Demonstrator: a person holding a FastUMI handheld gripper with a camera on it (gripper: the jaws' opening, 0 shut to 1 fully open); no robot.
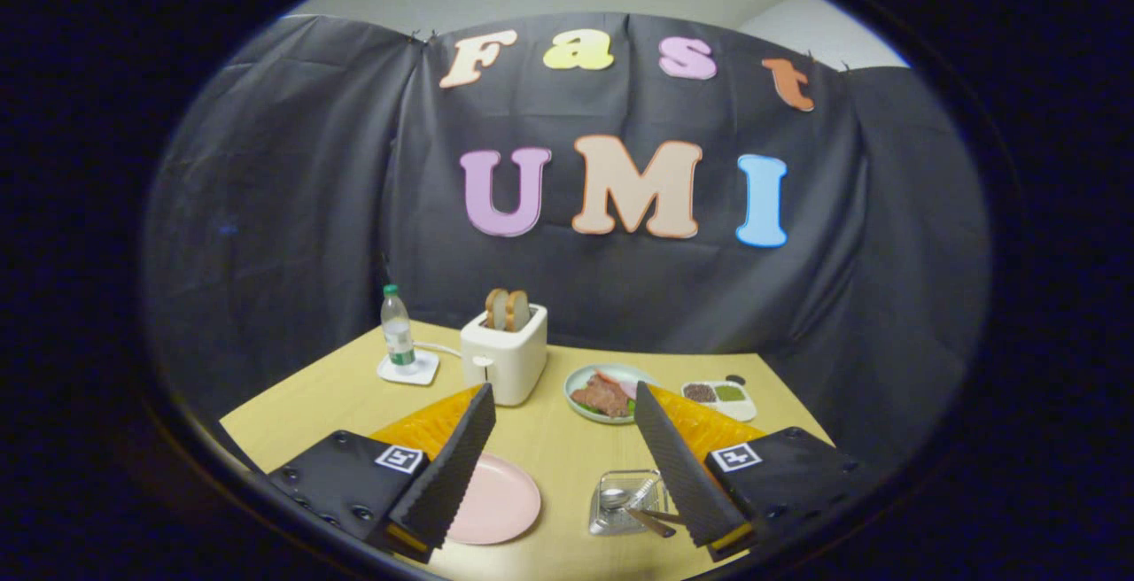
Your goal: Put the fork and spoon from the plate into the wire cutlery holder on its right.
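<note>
Our fingers (pixel 461 466) stand wide apart and hold nothing, and our gripper (pixel 563 461) hangs above the near part of the worktop (pixel 549 439). Between the fingers, low down, lie the two things that matter. Just inside the left finger is the pink plate (pixel 500 501), partly hidden behind that finger; the part we can see is bare, with no cutlery on it. Just inside the right finger is the wire cutlery holder (pixel 625 501), its right side tucked behind that finger. A spoon (pixel 620 497) rests in it, bowl towards the plate, and a darker handle (pixel 654 523), perhaps the fork's, slants out over the holder's near rim towards the right finger. We cannot make out any tines, so we are not sure that it is the fork.

We judge that both pieces are already in the holder, so little or nothing is left to carry. If anything needs doing, the darker handle sits nearer our right finger and its long axis runs slantwise across the gap.

Beyond the fingers stand a white toaster (pixel 503 355) with bread in it, a water bottle (pixel 398 333), a plate of meat (pixel 605 393) and a small divided dish (pixel 719 397).
</note>
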